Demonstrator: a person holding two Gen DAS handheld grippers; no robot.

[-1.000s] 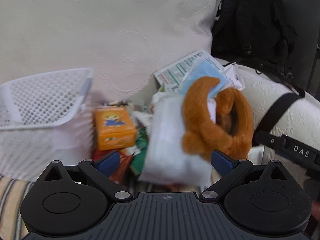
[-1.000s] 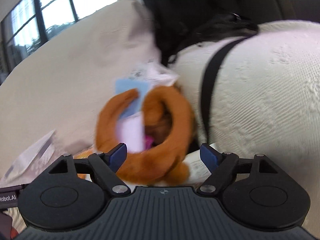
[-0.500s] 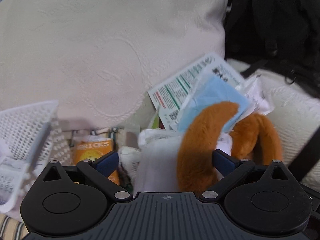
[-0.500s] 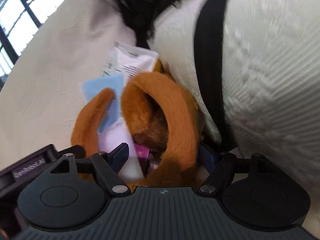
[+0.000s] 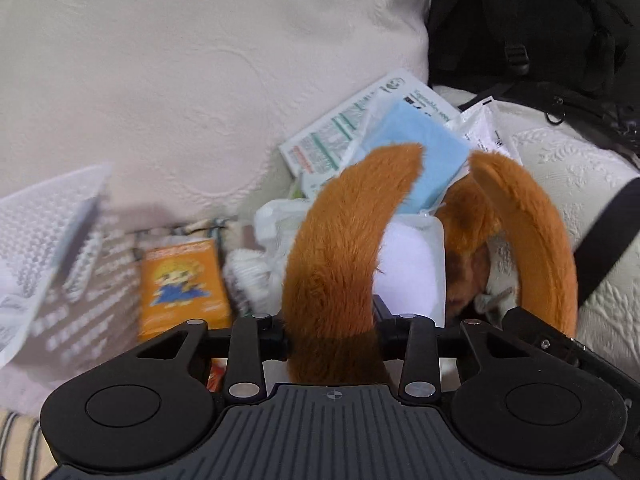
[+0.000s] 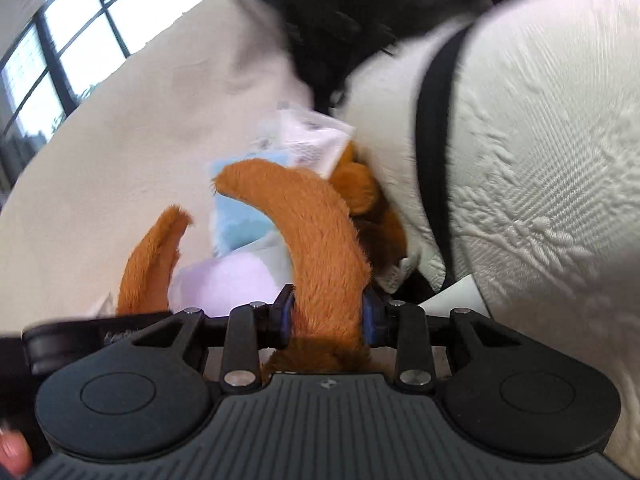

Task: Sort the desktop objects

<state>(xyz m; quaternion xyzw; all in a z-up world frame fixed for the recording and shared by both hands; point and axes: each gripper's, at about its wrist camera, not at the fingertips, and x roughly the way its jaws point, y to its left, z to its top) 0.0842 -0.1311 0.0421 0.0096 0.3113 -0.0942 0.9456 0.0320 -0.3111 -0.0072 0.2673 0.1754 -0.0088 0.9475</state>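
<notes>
We have both grippers clamped on the same thing: an orange-brown furry plush toy with two long curved limbs. Our left gripper (image 5: 332, 338) pinches the base of one limb (image 5: 340, 256), and our right gripper (image 6: 326, 318) squeezes the other (image 6: 316, 240) — each pair of fingers is closed firmly onto fur, not loose.

The plush toy sits on top of a heap of clutter wedged between cream quilted cushions (image 5: 200, 72). Behind it lie a light blue flat packet (image 5: 424, 152), a white printed leaflet with green lines (image 5: 340, 136) and a soft white pouch (image 5: 408, 272). An orange snack box with a cartoon figure (image 5: 182, 284) lies to the left, just beside a white perforated plastic basket (image 5: 44, 224) — though that side is blurred. A black backpack (image 5: 540, 20) stands behind the cushions.

We judge the step in hand to be the pick-up of the toy from the pile. The next move likely calls for lifting both limbs together, evenly, so the blue packet and pouch leaning on it slide off rather than ride along, then carrying it toward the basket.
</notes>
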